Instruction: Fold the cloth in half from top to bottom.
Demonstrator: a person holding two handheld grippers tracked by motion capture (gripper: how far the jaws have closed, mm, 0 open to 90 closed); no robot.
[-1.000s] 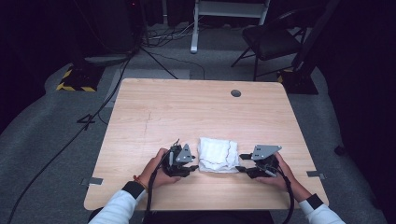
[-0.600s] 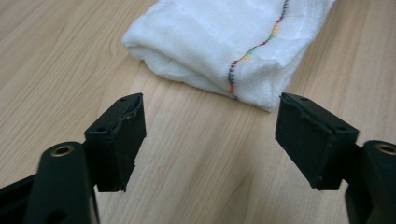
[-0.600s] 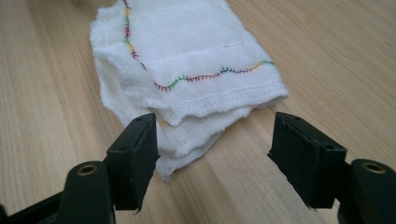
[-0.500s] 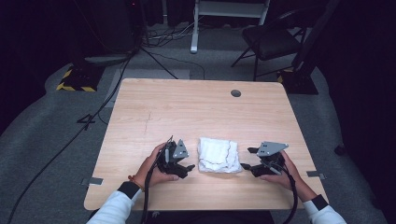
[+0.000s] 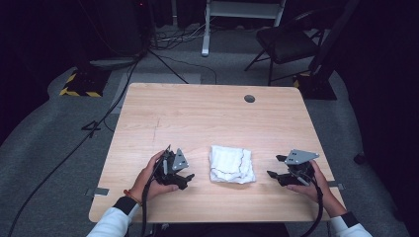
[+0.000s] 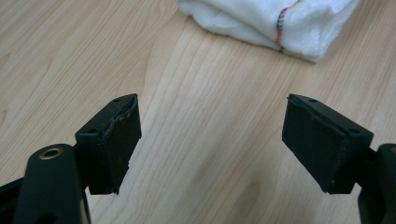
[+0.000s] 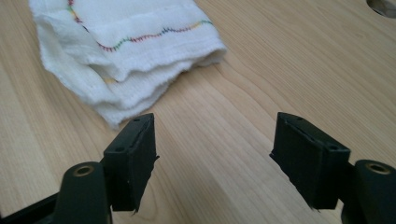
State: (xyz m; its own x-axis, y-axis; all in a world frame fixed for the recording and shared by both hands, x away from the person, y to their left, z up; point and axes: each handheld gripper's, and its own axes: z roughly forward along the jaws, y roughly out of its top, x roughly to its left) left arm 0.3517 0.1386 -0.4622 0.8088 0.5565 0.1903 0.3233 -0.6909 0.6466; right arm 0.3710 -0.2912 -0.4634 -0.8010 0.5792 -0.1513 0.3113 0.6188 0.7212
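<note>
A folded white cloth (image 5: 231,164) with a multicoloured stitched line lies on the wooden table (image 5: 207,118), near the front. My left gripper (image 5: 187,177) rests to its left, held in a hand and pointing at it, a short gap away. In the left gripper view the cloth (image 6: 275,18) lies ahead of the left gripper (image 6: 210,135), whose jaws have just been opening with only bare wood between them. My right gripper (image 5: 275,167) sits to the cloth's right, also apart from it. The right gripper (image 7: 215,144) has just opened too, with the cloth (image 7: 126,51) beyond its jaws.
A round cable hole (image 5: 249,98) is set in the table's far right part. Beyond the table a dark chair (image 5: 291,39) stands on the grey floor, with cables (image 5: 113,98) trailing at the left. Both hands sit close to the table's front edge.
Both grippers were at the cloth's left and right edges. They have opened and drawn outward away from it. The cloth lies still on the table.
</note>
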